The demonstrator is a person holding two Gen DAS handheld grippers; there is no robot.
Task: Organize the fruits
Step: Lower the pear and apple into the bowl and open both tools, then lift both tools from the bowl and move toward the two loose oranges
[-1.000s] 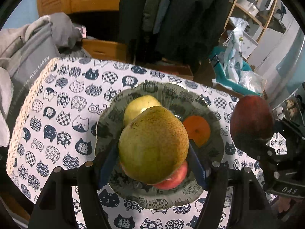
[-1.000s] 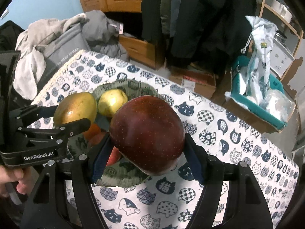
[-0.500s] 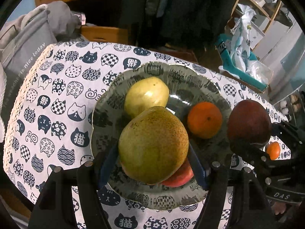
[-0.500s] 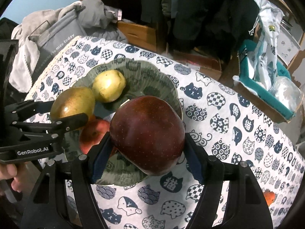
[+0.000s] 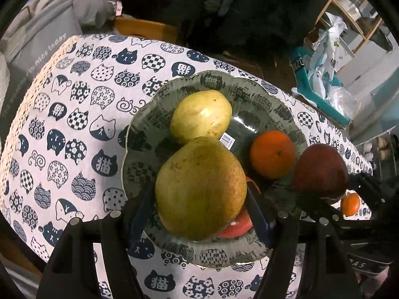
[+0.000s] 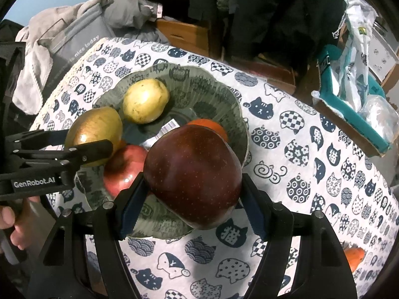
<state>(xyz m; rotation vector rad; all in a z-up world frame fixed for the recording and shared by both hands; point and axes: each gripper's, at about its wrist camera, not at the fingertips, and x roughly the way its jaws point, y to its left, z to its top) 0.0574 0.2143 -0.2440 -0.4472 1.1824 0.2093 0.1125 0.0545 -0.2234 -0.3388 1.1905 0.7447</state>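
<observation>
My left gripper [image 5: 199, 199] is shut on a brownish-green pear [image 5: 200, 186] and holds it above the near side of a dark patterned plate [image 5: 139, 134]. On the plate lie a yellow pear [image 5: 200, 115], an orange [image 5: 271, 153] and a red apple [image 5: 238, 225], mostly hidden under the held pear. My right gripper [image 6: 192, 196] is shut on a dark red apple [image 6: 193, 175] above the plate's [image 6: 214, 92] near right rim. The left gripper [image 6: 84, 147] and its pear [image 6: 93, 127] show at the left of the right wrist view.
The table wears a white cat-print cloth [image 5: 62, 114]. A loose orange [image 6: 354, 258] lies on the cloth at the right. A grey bag and clothes [image 6: 72, 32] sit beyond the table's left end. A teal box with plastic bags [image 6: 354, 79] stands at the far right.
Both grippers have moved forward over the plate with their fruit still held. The plate and its fruit look larger and closer, and the loose orange at the right has come into view.
</observation>
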